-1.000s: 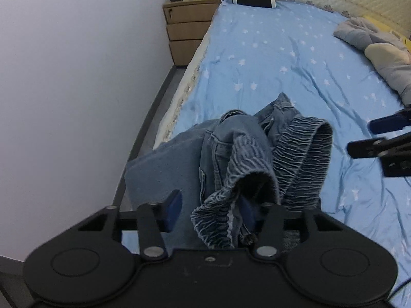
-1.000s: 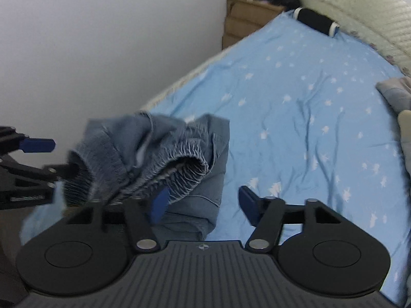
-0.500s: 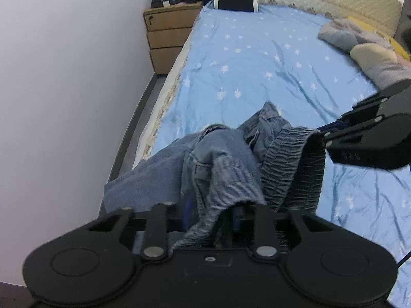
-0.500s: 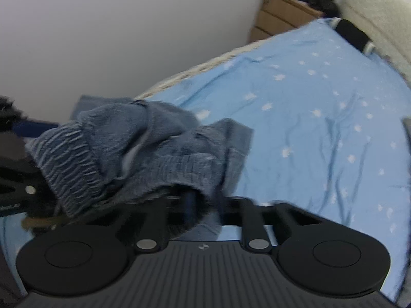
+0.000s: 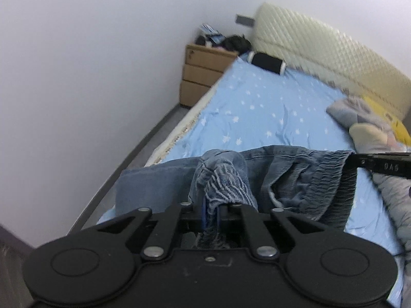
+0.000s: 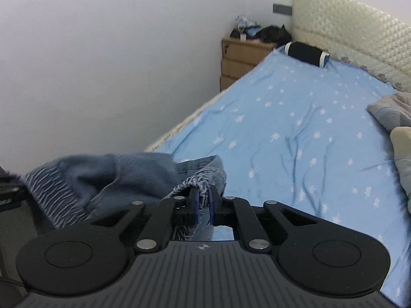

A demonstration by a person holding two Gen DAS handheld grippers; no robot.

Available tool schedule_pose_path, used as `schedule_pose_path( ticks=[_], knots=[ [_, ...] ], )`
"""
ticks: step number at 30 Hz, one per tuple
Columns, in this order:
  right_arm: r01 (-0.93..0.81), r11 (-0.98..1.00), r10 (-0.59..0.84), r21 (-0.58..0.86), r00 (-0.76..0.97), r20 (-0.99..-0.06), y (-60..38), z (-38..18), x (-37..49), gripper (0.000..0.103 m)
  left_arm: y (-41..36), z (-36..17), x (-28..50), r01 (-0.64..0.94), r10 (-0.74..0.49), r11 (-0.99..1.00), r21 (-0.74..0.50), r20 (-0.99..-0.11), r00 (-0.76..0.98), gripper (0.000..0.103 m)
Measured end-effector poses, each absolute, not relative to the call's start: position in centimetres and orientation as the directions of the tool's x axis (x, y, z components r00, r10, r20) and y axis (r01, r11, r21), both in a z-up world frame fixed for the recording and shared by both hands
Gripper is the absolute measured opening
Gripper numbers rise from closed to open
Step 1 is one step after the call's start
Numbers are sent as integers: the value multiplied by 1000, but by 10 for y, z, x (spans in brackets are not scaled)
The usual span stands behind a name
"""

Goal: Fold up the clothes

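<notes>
A pair of blue denim trousers with a gathered elastic waistband [image 5: 295,179] hangs stretched between my two grippers, above the near end of the bed. My left gripper [image 5: 211,211] is shut on one end of the waistband. My right gripper [image 6: 203,200] is shut on the other end of the waistband [image 6: 203,182], and its black body shows at the right edge of the left wrist view [image 5: 385,165]. The rest of the denim [image 6: 102,177] sags to the left in the right wrist view and drapes down out of sight below both grippers.
The bed has a light blue star-print sheet [image 6: 295,133] and a quilted cream headboard [image 6: 354,30]. A black bolster [image 6: 305,52] lies at its head, and grey and cream clothes [image 5: 364,120] lie on its right side. A wooden drawer chest [image 5: 203,74] stands in the corner by the white wall.
Both grippers went from open beside the waistband to shut on it. They then rose and drew apart, lifting the trousers off the bed and pulling the waistband taut.
</notes>
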State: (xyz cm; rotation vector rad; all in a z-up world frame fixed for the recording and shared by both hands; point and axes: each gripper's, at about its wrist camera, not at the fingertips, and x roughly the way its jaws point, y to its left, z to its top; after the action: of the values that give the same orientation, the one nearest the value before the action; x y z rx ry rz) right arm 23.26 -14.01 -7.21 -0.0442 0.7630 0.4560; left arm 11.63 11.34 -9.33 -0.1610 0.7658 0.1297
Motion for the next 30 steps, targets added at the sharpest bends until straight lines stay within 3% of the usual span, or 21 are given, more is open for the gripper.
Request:
schedule_pose_path(
  ticks=[10,16,24,30],
  knots=[
    [-496,853,487,163,641,-593,-247,-54,226,6,-36,-67,-4,-318,166,941,-117,-661,732,6],
    [-466,867,464,179,621,-632,-314,-70,238,6,-133,-84,-35,-269,82,950,-157,-707,703,6],
    [-413,900,385,140,601,-701,-381,-136,259,6,-233,-164,-20,-155,-39,973,-170,-784,620,8],
    [-357,924,328,140,546,-771,-420,-227,273,6,-271,-249,9,-178,-53,969,-172,-846,530,11]
  ],
)
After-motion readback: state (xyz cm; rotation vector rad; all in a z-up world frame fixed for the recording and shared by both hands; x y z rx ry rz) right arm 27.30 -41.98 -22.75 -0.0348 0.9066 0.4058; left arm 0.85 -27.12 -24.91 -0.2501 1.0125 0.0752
